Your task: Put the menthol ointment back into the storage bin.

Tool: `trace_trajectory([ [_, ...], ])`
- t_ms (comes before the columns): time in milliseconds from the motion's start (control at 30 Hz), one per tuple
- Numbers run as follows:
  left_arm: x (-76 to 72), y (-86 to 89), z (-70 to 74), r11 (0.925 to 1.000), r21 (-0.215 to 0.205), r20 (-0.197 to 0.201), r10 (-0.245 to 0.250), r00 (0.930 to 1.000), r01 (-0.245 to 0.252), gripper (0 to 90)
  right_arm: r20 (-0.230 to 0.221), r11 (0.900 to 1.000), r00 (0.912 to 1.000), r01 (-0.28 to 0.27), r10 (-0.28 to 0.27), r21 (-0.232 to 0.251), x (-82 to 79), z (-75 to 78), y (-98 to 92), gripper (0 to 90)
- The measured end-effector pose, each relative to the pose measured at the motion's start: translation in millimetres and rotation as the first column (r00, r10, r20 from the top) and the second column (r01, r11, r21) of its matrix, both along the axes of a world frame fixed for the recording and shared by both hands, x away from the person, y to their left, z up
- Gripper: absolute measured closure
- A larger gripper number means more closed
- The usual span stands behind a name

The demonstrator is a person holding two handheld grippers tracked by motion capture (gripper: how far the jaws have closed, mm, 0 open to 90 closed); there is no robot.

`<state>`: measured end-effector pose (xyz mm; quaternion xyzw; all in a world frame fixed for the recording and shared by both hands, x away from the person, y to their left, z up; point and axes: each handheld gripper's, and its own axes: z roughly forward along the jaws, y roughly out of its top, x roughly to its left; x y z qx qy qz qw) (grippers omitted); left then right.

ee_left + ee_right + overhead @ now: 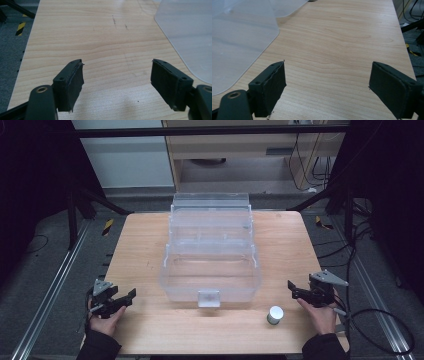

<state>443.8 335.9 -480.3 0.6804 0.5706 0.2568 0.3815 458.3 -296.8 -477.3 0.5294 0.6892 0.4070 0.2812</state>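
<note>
From the high view, the clear tiered box (210,265) stands mid-table (145,240), its front label (208,298) unreadable; a small white-capped container (274,314) sits nearest the right gripper (299,291). The left gripper (125,299) rests at the near left corner. In each gripper view, jaws gape wide, holding nothing, over bare wood beside the box wall

Probably a lab: wooden table (150,245) ringed by black frame bars (210,130); loose cables (320,165); hazard tape (107,226).
</note>
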Motion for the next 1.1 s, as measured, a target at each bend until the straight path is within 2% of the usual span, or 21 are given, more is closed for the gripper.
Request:
trace_trajectory([
  [100, 0.1, 1.3, -0.3, 1.0000, 0.003, -0.003, 0.007, 1.0000, -0.007, 26.8, -0.004, 1.000, 0.9999, -0.017, 0.017, 0.001, -0.2, 0.6, 0.9, 13.7],
  [133, 0.4, 1.9, -1.2, 1.0000, 0.005, -0.010, 0.007, 0.9999, -0.007, 26.9, 0.002, 0.999, 0.9996, -0.029, 0.029, -0.026, -0.4, 1.7, 2.8, 13.9],
  [200, 0.3, 1.7, -1.5, 1.0000, 0.007, -0.010, 0.005, 0.9999, -0.005, 27.0, 0.003, 0.999, 0.9993, -0.038, 0.038, -0.033, -0.5, 3.0, 3.3, 13.9],
  [367, 0.2, 0.3, -1.4, 0.9998, 0.019, -0.010, -0.008, 0.9999, 0.008, 27.1, 0.000, 0.995, 0.9962, -0.087, 0.087, -0.046, 0.0, 15.2, 5.8, 16.7],
  [433, 0.2, -1.0, -2.6, 0.9997, 0.020, -0.018, -0.012, 0.9998, 0.012, 27.0, -0.010, 0.990, 0.9921, -0.126, 0.125, -0.059, 1.6, 25.6, 9.7, 19.1],
  [500, 0.1, -1.1, -2.9, 0.9996, 0.024, -0.018, -0.013, 0.9998, 0.013, 27.0, -0.016, 0.988, 0.9904, -0.138, 0.137, -0.063, 2.4, 28.5, 11.1, 19.6],
  [567, 0.7, -1.4, -3.2, 0.9997, 0.021, -0.019, -0.008, 0.9998, 0.008, 27.0, -0.031, 0.980, 0.9837, -0.179, 0.177, -0.081, 6.3, 38.4, 14.7, 20.7],
  [633, 1.1, -1.4, -3.5, 0.9998, 0.020, -0.020, -0.008, 0.9998, 0.009, 26.9, -0.038, 0.979, 0.9819, -0.188, 0.186, -0.081, 7.2, 42.0, 16.2, 21.0],
  [767, 1.2, -2.2, -4.5, 0.9996, 0.023, -0.027, -0.014, 0.9996, 0.014, 26.8, -0.064, 0.960, 0.9662, -0.256, 0.250, -0.112, 12.2, 59.8, 23.2, 22.3],
  [800, 1.2, -2.2, -4.5, 0.9996, 0.023, -0.027, -0.014, 0.9996, 0.014, 26.8, -0.064, 0.960, 0.9662, -0.256, 0.250, -0.112, 12.2, 59.8, 23.2, 22.3],
  [833, 1.2, -2.7, -4.4, 0.9996, 0.022, -0.027, -0.017, 0.9995, 0.017, 26.8, -0.078, 0.953, 0.9594, -0.279, 0.271, -0.120, 13.4, 66.4, 26.0, 22.6],
  [867, 1.2, -2.7, -4.4, 0.9996, 0.022, -0.027, -0.017, 0.9995, 0.017, 26.8, -0.078, 0.953, 0.9594, -0.279, 0.271, -0.120, 13.4, 66.4, 26.0, 22.6],
  [933, 1.5, -3.0, -4.8, 0.9995, 0.023, -0.031, -0.019, 0.9993, 0.020, 26.8, -0.090, 0.945, 0.9532, -0.299, 0.289, -0.131, 15.0, 72.2, 28.5, 22.6],
  [1000, 1.9, -3.2, -5.3, 0.9993, 0.028, -0.034, -0.022, 0.9992, 0.023, 26.8, -0.113, 0.930, 0.9431, -0.328, 0.313, -0.163, 17.6, 79.8, 32.4, 22.0],
  [1100, 1.9, -3.7, -5.4, 0.9993, 0.027, -0.036, -0.024, 0.9991, 0.025, 26.8, -0.133, 0.919, 0.9326, -0.355, 0.335, -0.171, 19.4, 86.4, 36.1, 21.5],
])
